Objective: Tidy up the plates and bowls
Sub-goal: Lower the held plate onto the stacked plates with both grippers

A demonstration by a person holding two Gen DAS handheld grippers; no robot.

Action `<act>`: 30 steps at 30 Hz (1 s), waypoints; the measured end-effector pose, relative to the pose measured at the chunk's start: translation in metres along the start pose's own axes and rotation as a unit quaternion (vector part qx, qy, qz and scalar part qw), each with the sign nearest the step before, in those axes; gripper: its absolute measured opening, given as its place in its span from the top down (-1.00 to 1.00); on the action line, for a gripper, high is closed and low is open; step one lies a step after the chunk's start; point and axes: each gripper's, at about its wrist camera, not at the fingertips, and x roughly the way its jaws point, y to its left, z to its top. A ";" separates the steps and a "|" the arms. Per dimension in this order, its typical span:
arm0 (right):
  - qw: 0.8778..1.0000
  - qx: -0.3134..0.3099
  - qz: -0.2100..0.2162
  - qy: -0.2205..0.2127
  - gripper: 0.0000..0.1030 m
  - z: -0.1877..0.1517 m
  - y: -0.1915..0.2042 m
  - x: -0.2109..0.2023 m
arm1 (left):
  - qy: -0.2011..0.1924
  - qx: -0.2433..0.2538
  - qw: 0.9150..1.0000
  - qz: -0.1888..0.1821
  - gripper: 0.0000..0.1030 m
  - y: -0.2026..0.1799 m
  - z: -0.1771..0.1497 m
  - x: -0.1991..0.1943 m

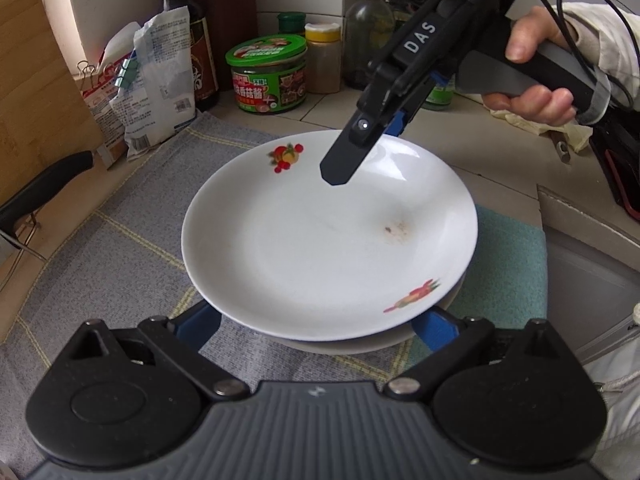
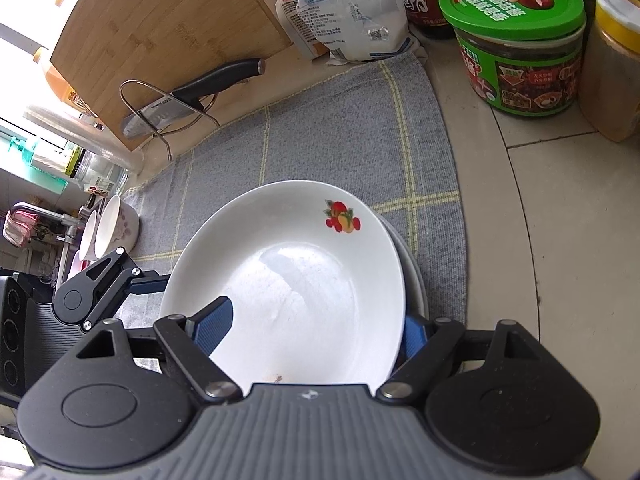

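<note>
Left tongs [image 1: 316,320], spread wide beneath the white plate [image 1: 320,236] stacked on another upon the bench mat [image 1: 120,240], while right tongs [image 2: 312,330] straddle its rim without closing; glazed, rigid, breakable ware likely best gripped at the rim.

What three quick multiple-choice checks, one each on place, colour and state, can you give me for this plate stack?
1. Where does the top plate sit?
A. on another plate
B. in the sink
C. on the cutting board

2. What colour is the jar lid?
A. red
B. green
C. blue

3. How is the inside of the top plate?
A. spotless
B. full of food
C. marked with a small brown stain

Answers:
1 A, a second plate rim shows under it, on the grey mat.
2 B, the lid is bright green.
3 C, brown specks lie right of centre.
</note>
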 end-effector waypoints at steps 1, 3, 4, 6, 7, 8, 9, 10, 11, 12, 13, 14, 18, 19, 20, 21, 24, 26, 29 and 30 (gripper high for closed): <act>1.000 0.000 0.000 0.000 -0.71 0.000 0.000 0.000 | 0.001 0.000 1.000 -0.003 -0.99 0.000 -0.001 -0.001; 1.000 0.001 -0.001 -0.002 -0.72 0.000 0.000 0.000 | 0.000 0.006 1.000 -0.002 -0.99 -0.002 -0.003 -0.002; 1.000 0.001 -0.001 -0.002 -0.72 0.000 0.000 0.000 | 0.001 0.008 1.000 -0.002 -0.99 -0.003 -0.003 -0.002; 1.000 0.003 0.000 -0.003 -0.72 0.000 -0.001 -0.001 | 0.004 0.018 1.000 -0.001 -0.99 -0.005 -0.004 -0.002; 1.000 0.003 0.000 -0.002 -0.72 0.000 -0.001 -0.001 | 0.004 0.021 1.000 0.000 -0.99 -0.007 -0.005 -0.002; 1.000 0.003 -0.002 -0.002 -0.72 -0.001 -0.001 -0.001 | 0.005 0.024 1.000 0.002 -0.99 -0.008 -0.005 -0.002; 1.000 0.003 -0.003 -0.002 -0.72 -0.001 0.000 -0.001 | 0.005 0.027 1.000 0.003 -0.99 -0.009 -0.006 -0.002; 1.000 0.004 -0.003 -0.002 -0.72 -0.001 0.000 -0.001 | 0.005 0.029 1.000 0.003 -0.99 -0.009 -0.006 -0.002; 1.000 0.004 -0.003 -0.002 -0.73 -0.001 0.000 -0.001 | 0.005 0.030 1.000 0.004 -0.99 -0.009 -0.006 -0.002; 1.000 0.005 -0.003 -0.002 -0.73 -0.001 0.000 -0.001 | 0.005 0.030 1.000 0.004 -0.99 -0.009 -0.006 -0.002; 1.000 0.006 -0.004 -0.002 -0.73 -0.002 0.000 -0.001 | 0.005 0.030 1.000 0.004 -0.99 -0.009 -0.006 -0.002; 1.000 0.005 -0.005 -0.002 -0.73 -0.003 0.000 -0.002 | 0.005 0.031 0.999 0.004 -0.99 -0.009 -0.006 -0.002; 1.000 0.006 -0.007 0.001 -0.73 -0.004 0.002 -0.002 | 0.007 0.038 0.999 0.008 -0.99 -0.010 -0.006 -0.001; 1.000 0.006 -0.008 0.000 -0.73 -0.005 0.002 -0.003 | 0.007 0.040 0.999 0.008 -0.99 -0.010 -0.006 -0.001; 1.000 0.005 -0.009 0.000 -0.73 -0.006 0.002 -0.004 | 0.006 0.042 0.999 0.009 -0.99 -0.010 -0.006 -0.001; 1.000 0.005 -0.010 0.000 -0.73 -0.006 0.003 -0.004 | 0.005 0.047 0.999 0.011 -0.99 -0.012 -0.006 -0.001; 1.000 0.004 -0.012 -0.003 -0.73 -0.007 0.003 -0.007 | -0.001 0.065 0.998 0.017 -0.99 -0.016 -0.006 -0.002; 1.000 0.002 -0.014 -0.005 -0.74 -0.007 0.004 -0.009 | -0.013 0.083 0.996 0.017 -0.97 -0.021 -0.006 -0.004; 1.000 0.000 -0.017 -0.005 -0.74 -0.007 0.004 -0.009 | -0.018 0.099 0.995 0.020 -0.97 -0.028 -0.004 -0.002; 1.000 -0.001 -0.018 -0.005 -0.74 -0.008 0.005 -0.009 | -0.020 0.098 0.995 0.019 -0.97 -0.028 -0.004 -0.002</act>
